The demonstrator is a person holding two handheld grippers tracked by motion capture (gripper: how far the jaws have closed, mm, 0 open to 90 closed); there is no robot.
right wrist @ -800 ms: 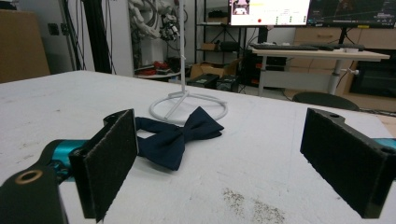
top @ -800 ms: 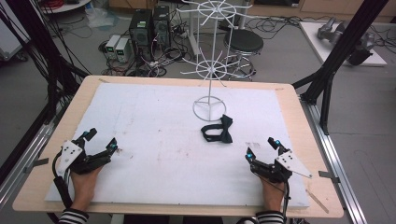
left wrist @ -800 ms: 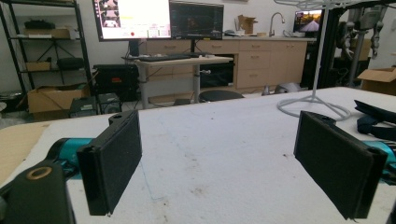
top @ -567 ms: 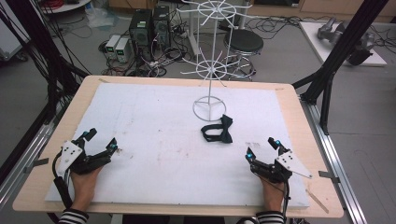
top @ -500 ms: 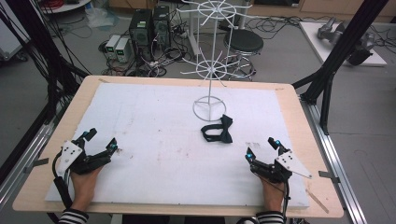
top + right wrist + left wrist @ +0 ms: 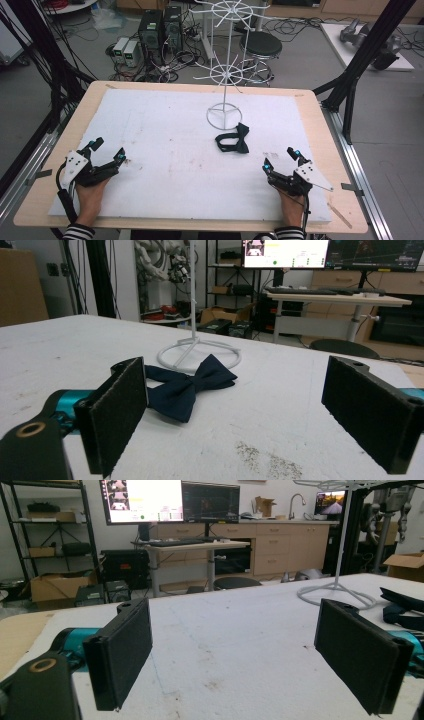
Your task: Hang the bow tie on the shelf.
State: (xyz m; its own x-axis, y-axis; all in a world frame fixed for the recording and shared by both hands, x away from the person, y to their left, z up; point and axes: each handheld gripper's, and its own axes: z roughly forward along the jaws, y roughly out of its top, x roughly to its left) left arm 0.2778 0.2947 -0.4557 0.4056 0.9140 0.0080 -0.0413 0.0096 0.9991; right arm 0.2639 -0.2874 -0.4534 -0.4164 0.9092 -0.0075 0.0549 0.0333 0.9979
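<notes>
High view: dark bow tie flat on white table cover, just beside ring base of wire stand, strap probably looped behind — hard to tell. Right gripper nearer, left gripper well apart — both spread wide, holding nothing. Best approached low with right, pinching at the knot.

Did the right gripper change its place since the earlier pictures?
No. In the high view the right gripper sits at the same spot, near the bow tie and the white mat's front right corner.
</notes>
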